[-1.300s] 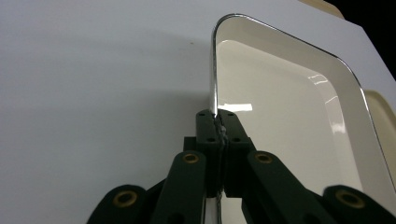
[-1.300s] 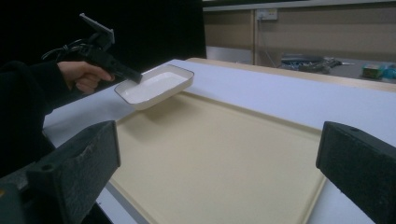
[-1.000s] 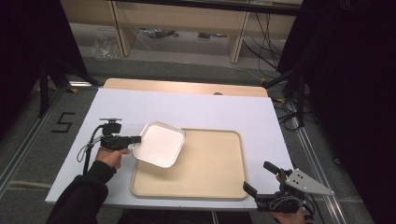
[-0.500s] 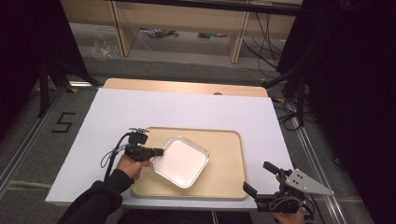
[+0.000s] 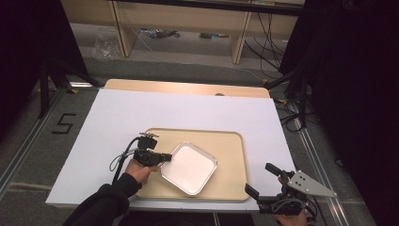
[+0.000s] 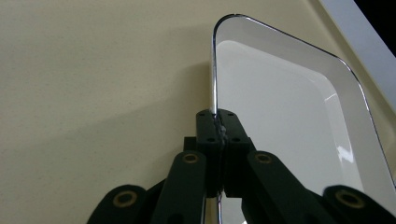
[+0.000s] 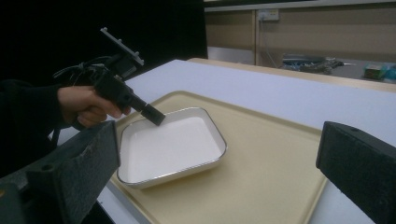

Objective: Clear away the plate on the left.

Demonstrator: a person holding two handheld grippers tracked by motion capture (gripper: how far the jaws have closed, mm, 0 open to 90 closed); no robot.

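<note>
Gripping white dish (image 5: 189,168) rim: left claw (image 5: 165,157) | dish on tan tray (image 5: 230,155) | right claw (image 5: 258,181) open, off desk edge

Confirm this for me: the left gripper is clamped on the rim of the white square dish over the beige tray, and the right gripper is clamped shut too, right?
Not quite. The right gripper is open, its jaws standing wide apart with nothing between them, as the right gripper view shows. The left gripper does clamp the white square dish over the beige tray.

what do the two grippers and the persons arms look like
Both grippers are black. The left gripper has narrow jaws with brass-coloured pivot pins, a small plate on top and a black cable looping behind. The right gripper has wide jaws with rough dark pads and a grey three-cornered plate. The left arm wears a black sleeve.
</note>
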